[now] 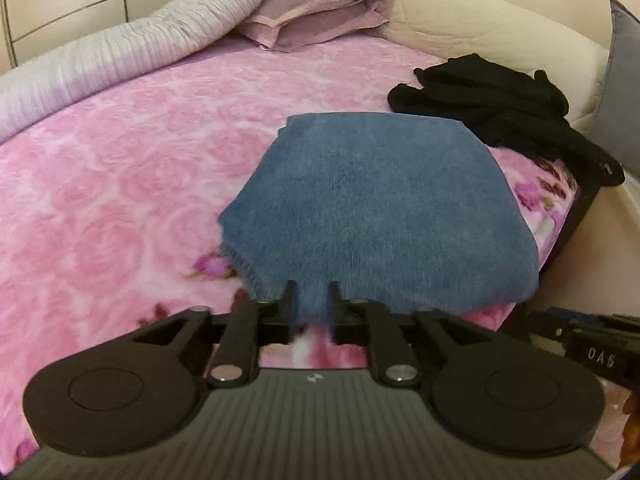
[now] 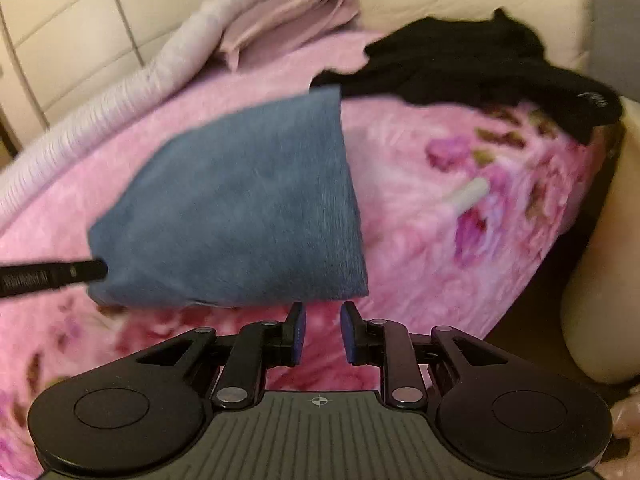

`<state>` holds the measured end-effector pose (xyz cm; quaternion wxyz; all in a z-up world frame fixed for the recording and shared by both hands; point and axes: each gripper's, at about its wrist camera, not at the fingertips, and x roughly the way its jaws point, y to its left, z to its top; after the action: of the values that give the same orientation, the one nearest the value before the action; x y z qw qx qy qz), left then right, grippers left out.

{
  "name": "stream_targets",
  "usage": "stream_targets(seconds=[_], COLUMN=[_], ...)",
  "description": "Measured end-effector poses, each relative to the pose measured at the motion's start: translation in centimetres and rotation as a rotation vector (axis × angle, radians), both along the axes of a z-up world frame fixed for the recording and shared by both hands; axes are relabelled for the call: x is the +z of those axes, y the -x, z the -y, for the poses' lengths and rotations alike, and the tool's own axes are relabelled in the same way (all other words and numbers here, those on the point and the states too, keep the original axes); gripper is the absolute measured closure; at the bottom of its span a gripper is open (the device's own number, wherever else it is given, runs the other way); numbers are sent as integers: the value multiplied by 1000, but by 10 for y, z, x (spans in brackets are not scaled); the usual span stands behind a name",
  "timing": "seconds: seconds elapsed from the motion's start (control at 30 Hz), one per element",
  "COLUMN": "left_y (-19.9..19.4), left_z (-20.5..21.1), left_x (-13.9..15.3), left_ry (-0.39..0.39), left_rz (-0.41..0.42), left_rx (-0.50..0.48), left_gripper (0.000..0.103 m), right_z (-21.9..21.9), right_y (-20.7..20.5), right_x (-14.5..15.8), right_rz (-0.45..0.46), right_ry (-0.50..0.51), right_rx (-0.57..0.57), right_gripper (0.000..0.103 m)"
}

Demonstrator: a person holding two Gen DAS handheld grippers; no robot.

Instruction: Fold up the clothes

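Note:
A folded blue towel [image 1: 380, 208] lies on the pink rose-patterned blanket [image 1: 120, 168]. My left gripper [image 1: 312, 292] is at the towel's near edge, with a bit of blue fabric between its fingers. In the right wrist view the towel [image 2: 240, 208] lies left of centre, and my right gripper [image 2: 323, 312] is open and empty just short of its near right corner. A fingertip [image 2: 80, 272] of the left gripper touches the towel's left corner there. A crumpled black garment [image 1: 500, 108] lies beyond the towel; it also shows in the right wrist view [image 2: 460, 64].
A rolled grey-lilac quilt [image 1: 140, 44] and folded pink pillowcases [image 1: 320, 16] sit at the bed's head. The bed's right edge [image 1: 576, 216] drops off close to the towel. A cream padded headboard [image 1: 460, 20] curves behind. A white tube-like object [image 2: 468, 196] lies on the blanket.

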<state>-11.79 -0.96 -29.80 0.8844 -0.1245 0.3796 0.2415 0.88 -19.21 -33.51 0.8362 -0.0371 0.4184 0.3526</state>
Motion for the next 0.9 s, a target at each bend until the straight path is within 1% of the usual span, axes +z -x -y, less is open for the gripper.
stream_targets(seconds=[0.03,0.07,0.1,0.13,0.2,0.27,0.4,0.5,0.7,0.9], left_y=[7,14,19,24,34,43,57,67,83,96], left_z=[6,11,14,19,27,33,45,53,67,75], left_x=[4,7,9,12,17,23,34,42,51,54], left_ry=[1,1,2,1,-7,-24,-67,-86,-103,-102], left_rz=[4,5,0,-5,-8,-11,-11,2,21,32], left_rx=[1,3,5,9,16,25,30,29,27,20], left_gripper=[84,81,76,75,74,73,69,65,63,61], right_z=[2,3,3,5,7,12,18,23,34,41], right_y=[5,11,16,22,32,39,50,59,78,88], right_x=[5,9,13,17,24,31,41,48,60,61], right_rz=[-1,9,21,41,78,98,120,137,164,154], right_ry=[5,20,36,45,48,42,32,22,6,-2], right_rx=[-4,-8,-12,-16,-28,-33,-33,-41,-43,-40], right_gripper=[75,68,61,57,39,33,30,28,28,28])
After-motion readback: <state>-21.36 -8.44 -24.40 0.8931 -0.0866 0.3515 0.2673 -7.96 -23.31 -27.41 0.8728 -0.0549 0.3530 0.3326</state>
